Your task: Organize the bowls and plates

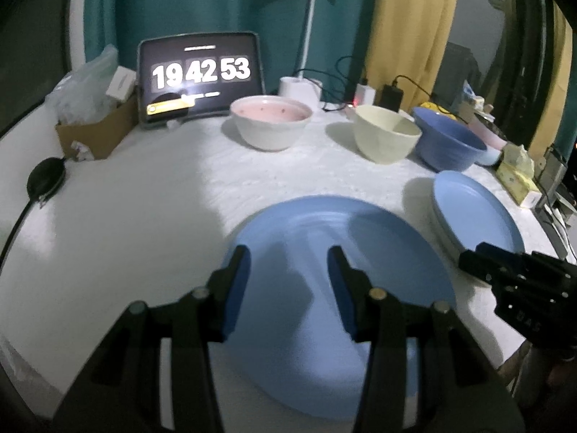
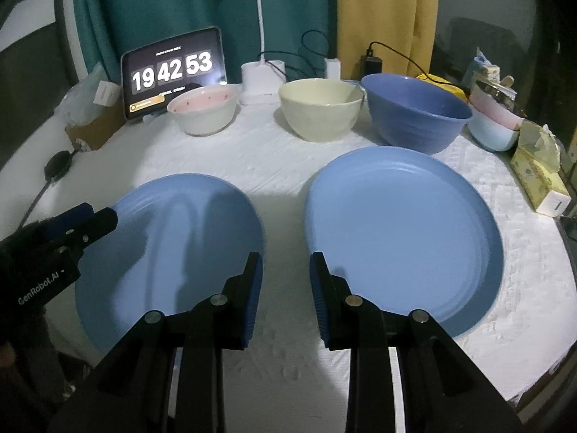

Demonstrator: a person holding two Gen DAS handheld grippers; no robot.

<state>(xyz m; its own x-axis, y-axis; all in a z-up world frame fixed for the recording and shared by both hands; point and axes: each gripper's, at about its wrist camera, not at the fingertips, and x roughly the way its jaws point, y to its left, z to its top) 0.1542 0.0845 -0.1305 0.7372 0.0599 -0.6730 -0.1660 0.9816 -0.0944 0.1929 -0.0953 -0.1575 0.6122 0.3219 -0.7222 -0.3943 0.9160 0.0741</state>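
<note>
Left wrist view: your left gripper (image 1: 288, 288) hangs over the near blue plate (image 1: 360, 245), jaws partly apart, nothing between them. Your right gripper (image 2: 286, 294) is parted too and empty, above bare tablecloth (image 2: 274, 166) between that plate and the right-hand blue plate (image 2: 404, 231). Slide one finger under the rim, clamp firmly — a shallow plate probably slips. Behind stand the pink bowl (image 2: 202, 112), cream bowl (image 2: 321, 108) and blue bowl (image 2: 414, 115); the tissue box (image 2: 541, 187) crowds the right edge — lift clear of it.
</note>
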